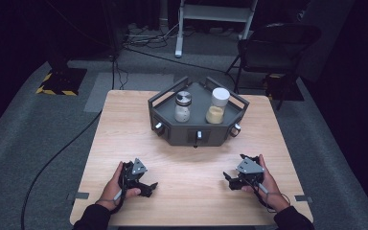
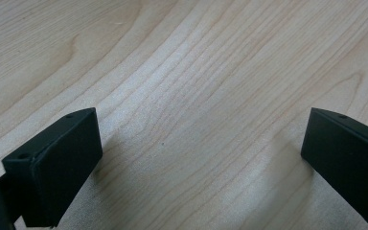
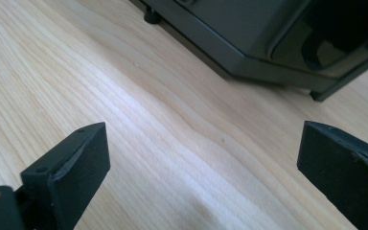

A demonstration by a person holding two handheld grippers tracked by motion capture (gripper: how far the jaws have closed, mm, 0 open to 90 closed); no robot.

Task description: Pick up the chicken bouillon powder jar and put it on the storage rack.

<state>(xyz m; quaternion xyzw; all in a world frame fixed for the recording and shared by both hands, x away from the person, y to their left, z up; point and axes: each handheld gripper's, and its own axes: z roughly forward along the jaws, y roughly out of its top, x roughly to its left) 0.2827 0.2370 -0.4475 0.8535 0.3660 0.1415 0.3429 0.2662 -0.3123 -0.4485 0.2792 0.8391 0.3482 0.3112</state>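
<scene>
The left gripper (image 1: 146, 188) rested low on the tabletop (image 1: 124, 124) at about seven o'clock, fingers (image 2: 57, 163) spread wide and empty. At twelve o'clock the grey tray (image 1: 172, 132) held a shaker (image 1: 182, 106) and a white-capped jar (image 1: 217, 105), both upright and apart: probably rigid, light, smooth-sided, best gripped around the body below the cap. The right gripper (image 1: 230, 181) lay at five o'clock, likewise wide open and empty.

Dim room, grey carpet (image 1: 38, 129), black folding chair (image 1: 273, 48).
</scene>
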